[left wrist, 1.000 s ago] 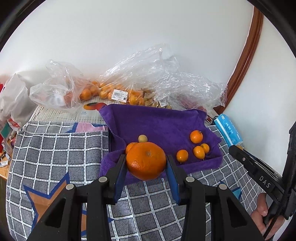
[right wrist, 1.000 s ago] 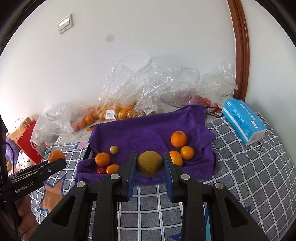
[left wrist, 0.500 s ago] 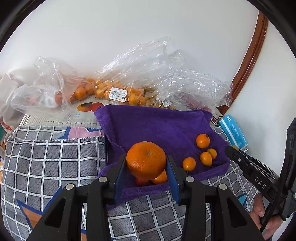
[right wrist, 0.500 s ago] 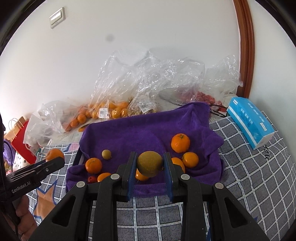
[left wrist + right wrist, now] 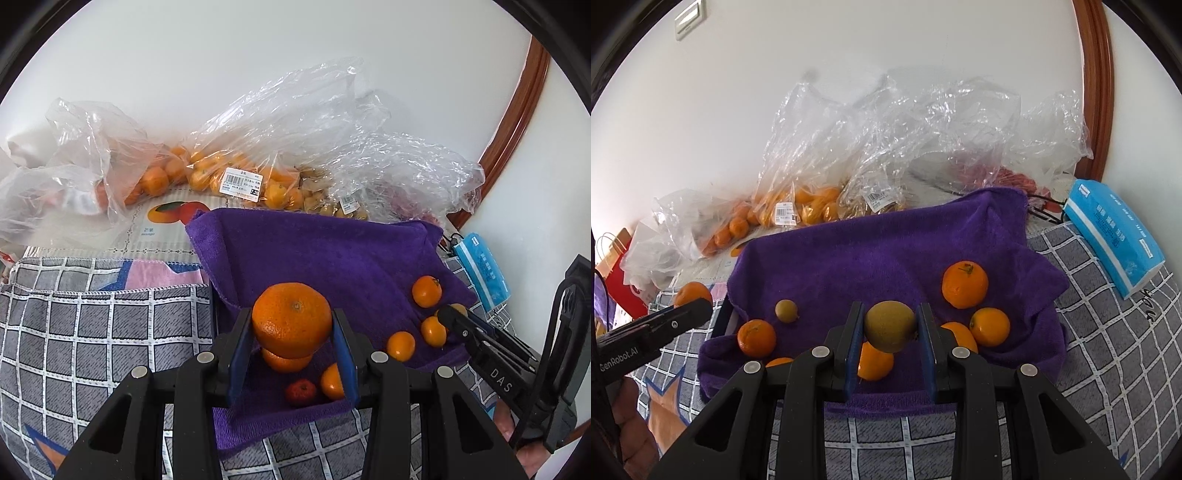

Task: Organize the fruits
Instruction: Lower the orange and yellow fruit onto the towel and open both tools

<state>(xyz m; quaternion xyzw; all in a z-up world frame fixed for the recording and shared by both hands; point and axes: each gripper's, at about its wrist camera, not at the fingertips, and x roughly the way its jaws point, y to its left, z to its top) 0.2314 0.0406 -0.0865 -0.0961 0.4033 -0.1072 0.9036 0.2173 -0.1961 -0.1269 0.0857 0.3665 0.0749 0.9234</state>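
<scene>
My left gripper [image 5: 291, 328] is shut on a large orange [image 5: 291, 319] and holds it above the near left part of the purple towel [image 5: 325, 258]. My right gripper [image 5: 890, 328] is shut on a yellow-green fruit [image 5: 890, 325] above the towel's near middle [image 5: 886, 258]. Several small oranges lie on the towel, such as one at the right [image 5: 964, 284] and one at the left [image 5: 756, 338]. A small red fruit [image 5: 301, 392] and a small green fruit [image 5: 786, 311] lie there too.
Clear plastic bags of oranges [image 5: 207, 173] and other fruit line the wall behind the towel. A blue tissue pack [image 5: 1115, 232] lies at the right. A checked grey cloth [image 5: 92, 332] covers the surface. A red paper bag [image 5: 617, 269] stands at far left.
Both grippers have moved forward over the towel with their fruits still held, so the towel and its fruits now sit nearer and lower in both views.
</scene>
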